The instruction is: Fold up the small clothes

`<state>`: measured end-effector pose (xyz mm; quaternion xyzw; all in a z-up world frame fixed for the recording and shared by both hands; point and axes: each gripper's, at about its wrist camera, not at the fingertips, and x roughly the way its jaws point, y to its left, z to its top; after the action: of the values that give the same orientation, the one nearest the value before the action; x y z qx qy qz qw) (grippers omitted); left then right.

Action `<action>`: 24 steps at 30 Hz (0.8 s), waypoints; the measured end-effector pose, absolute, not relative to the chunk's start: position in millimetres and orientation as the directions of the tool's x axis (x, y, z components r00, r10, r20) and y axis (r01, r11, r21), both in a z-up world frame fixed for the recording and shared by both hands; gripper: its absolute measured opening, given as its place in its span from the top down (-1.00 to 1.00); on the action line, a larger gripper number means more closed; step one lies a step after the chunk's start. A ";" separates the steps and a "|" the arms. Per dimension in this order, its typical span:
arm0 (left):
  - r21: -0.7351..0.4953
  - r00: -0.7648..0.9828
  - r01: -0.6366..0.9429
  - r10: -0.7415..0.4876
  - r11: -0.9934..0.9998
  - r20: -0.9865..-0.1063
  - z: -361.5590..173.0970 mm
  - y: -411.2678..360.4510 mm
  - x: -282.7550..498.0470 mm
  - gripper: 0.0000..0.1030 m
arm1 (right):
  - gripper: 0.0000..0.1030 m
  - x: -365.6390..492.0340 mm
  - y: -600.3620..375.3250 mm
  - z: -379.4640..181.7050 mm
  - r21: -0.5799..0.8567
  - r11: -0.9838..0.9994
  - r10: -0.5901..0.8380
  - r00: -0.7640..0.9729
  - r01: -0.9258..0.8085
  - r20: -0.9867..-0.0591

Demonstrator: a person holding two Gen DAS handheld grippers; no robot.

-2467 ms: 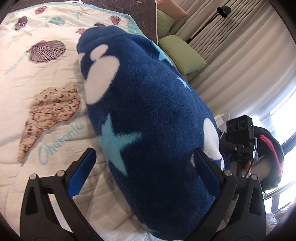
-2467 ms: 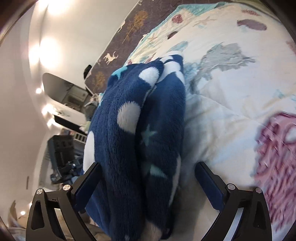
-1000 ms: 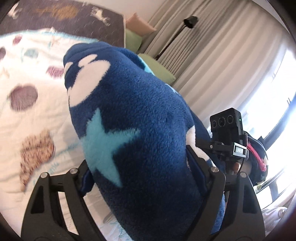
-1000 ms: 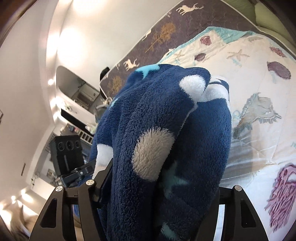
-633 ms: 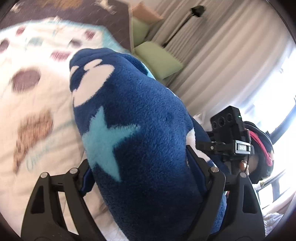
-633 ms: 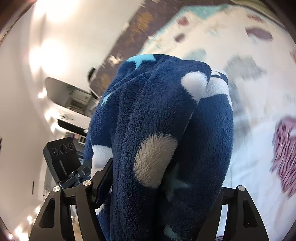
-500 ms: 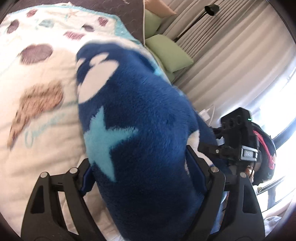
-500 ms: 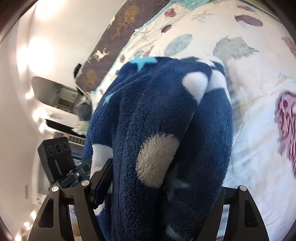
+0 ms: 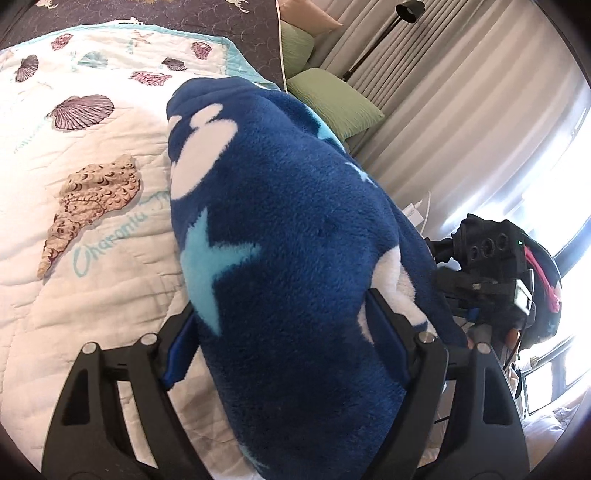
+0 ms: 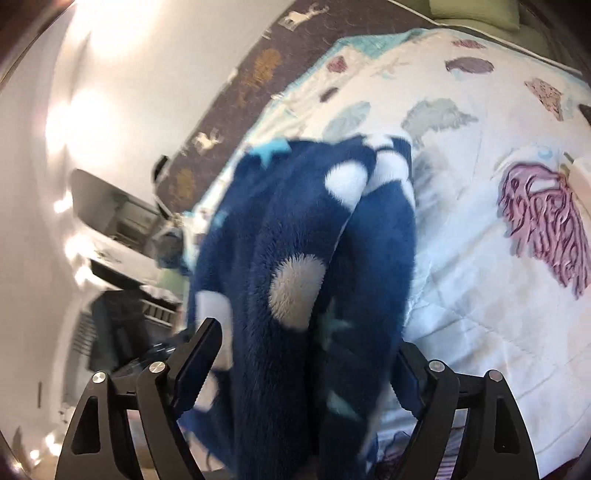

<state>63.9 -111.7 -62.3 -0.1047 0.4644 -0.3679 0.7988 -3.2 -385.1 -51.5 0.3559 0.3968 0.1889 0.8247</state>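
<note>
A folded dark blue fleece garment (image 9: 280, 236) with white dots and light blue stars lies bunched on a white seashell quilt (image 9: 92, 221). My left gripper (image 9: 288, 332) is shut on one end of it, both pads pressed into the fleece. In the right wrist view the same garment (image 10: 306, 258) fills the middle. My right gripper (image 10: 310, 354) has the fleece between its fingers; the left finger (image 10: 199, 354) stands slightly off the cloth, the image is blurred.
The other gripper's camera block (image 9: 487, 258) shows just right of the garment. Green pillows (image 9: 332, 103) and a dark patterned cover (image 9: 184, 14) lie at the bed's head. Curtains (image 9: 461, 110) and a floor lamp (image 9: 406, 11) stand beyond. A pink shell print (image 10: 546, 229) marks the quilt.
Both grippers closed on the garment, lifted it, then brought it down toward the quilt. The right gripper's left finger now shows a small gap from the fleece.
</note>
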 end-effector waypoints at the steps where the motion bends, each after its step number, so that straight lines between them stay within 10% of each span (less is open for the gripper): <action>1: -0.511 0.296 0.491 -0.687 0.705 -0.664 -63.3 -112.5 64.3 -0.62 | -0.69 -9.6 -390.2 -49.6 0.741 0.671 0.598 0.618 -0.037 -0.510; 24: -0.520 0.284 0.490 -0.692 0.700 -0.664 -67.9 -111.2 64.5 -0.79 | -1.00 21.5 -368.8 -97.8 0.841 0.528 0.784 0.449 -0.120 -0.428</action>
<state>64.5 -111.2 -67.9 -0.1080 0.4687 -0.3721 0.7939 21.5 -368.8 -97.8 0.3841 0.4322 0.2975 0.7597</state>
